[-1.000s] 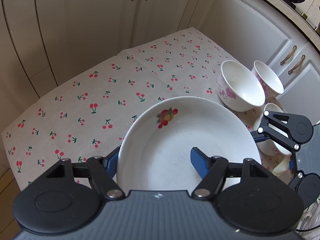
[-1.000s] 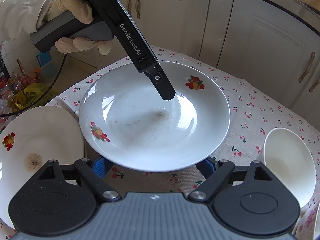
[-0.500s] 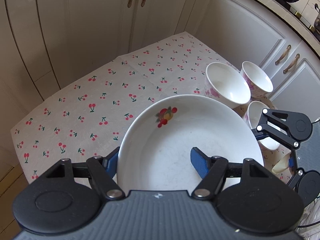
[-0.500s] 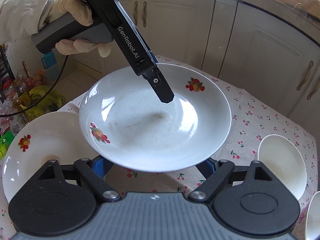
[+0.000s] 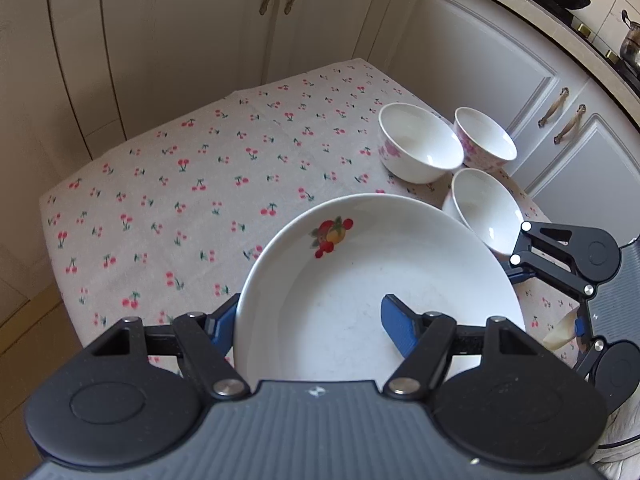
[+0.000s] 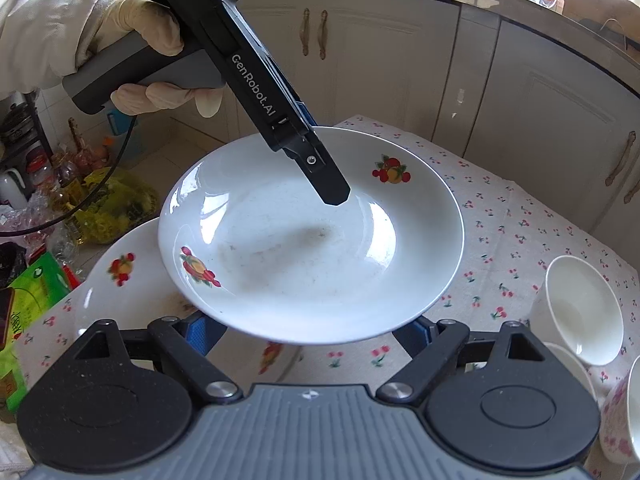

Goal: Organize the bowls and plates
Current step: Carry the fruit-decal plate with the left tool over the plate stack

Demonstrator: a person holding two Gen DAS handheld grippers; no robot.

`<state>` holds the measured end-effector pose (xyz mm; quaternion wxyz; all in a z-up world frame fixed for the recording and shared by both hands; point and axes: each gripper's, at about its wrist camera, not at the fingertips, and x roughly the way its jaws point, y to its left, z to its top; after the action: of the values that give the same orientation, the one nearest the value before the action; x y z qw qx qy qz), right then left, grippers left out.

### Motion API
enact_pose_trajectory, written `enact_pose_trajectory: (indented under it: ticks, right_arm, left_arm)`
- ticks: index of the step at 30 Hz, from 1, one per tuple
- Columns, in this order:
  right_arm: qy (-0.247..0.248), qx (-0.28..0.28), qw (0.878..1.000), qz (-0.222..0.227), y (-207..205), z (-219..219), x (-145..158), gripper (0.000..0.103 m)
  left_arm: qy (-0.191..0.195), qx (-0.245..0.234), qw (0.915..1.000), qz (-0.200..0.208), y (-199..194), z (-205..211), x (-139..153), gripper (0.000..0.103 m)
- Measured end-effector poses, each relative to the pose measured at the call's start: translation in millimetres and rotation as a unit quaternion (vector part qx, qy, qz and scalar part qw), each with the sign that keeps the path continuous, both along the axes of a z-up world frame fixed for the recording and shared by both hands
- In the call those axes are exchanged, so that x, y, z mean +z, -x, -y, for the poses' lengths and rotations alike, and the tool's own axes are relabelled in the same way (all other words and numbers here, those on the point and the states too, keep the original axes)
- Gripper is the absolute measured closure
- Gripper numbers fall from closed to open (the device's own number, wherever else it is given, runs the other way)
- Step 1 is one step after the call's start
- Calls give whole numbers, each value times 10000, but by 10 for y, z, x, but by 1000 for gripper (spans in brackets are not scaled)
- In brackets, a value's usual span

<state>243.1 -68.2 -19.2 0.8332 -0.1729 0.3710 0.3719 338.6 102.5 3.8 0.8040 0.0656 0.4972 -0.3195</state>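
A white deep plate (image 5: 372,280) with fruit prints is held in the air by my left gripper (image 5: 308,320), shut on its near rim, one finger inside and one under. The same plate (image 6: 312,236) fills the right wrist view, with the left gripper (image 6: 334,194) reaching into it. A second fruit-print plate (image 6: 128,280) lies on the table below left. Three white bowls (image 5: 420,148) with pink flowers stand at the table's right. My right gripper (image 6: 308,332) is open and empty under the plate's near edge.
The table has a cherry-print cloth (image 5: 200,184). White cabinets (image 5: 460,52) surround it closely. Bags and bottles (image 6: 60,200) crowd the floor at the left of the right wrist view. A bowl (image 6: 580,308) stands at the right.
The left gripper has lifted the plate higher above the table. The plate now hangs over the second plate's edge. Both cameras have risen with it.
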Motion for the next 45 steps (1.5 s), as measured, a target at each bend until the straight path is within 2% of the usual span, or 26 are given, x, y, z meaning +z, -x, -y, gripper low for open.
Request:
enact_pose_trajectory:
  ticks: [12,22,38,45]
  right_arm:
    - [-24,101,9999,-83,623,-10,9,12]
    - [148,176,9996,-179,891,-78,-62,12]
    - [219,0,9994,-285,921,-79,-111,12]
    - [261,22,9993,-250,929,-94,-104,12]
  left_arm:
    - [73,143,9999,57,692,-34,47,31]
    - [175,262,9995,-74,985,-78,-177,31]
    - [188,297,9992,-199,949,-87,-329,31]
    - [83,259,9994,-233,942,-72,-384,31]
